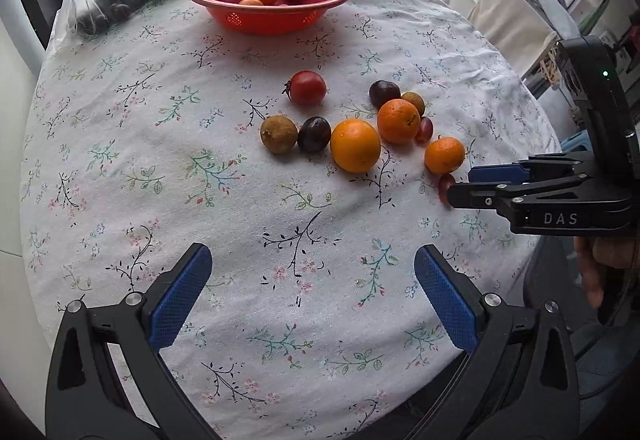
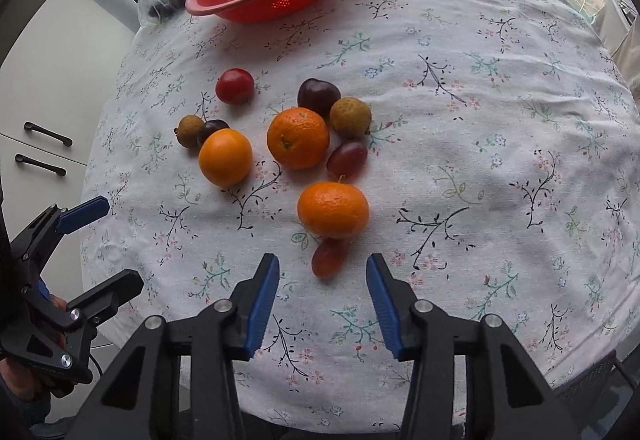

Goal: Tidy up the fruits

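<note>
Blue-padded right gripper (image 2: 322, 276) parted around red grape (image 2: 329, 257), not touching.

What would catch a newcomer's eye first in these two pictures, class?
Probably the cluster of loose fruit in the middle of the flowered tablecloth, oranges brightest among darker plums and grapes. Next, the red colander at the far edge, already holding a few fruits. Nearest, the right gripper stands open just before a small red grape.
</note>
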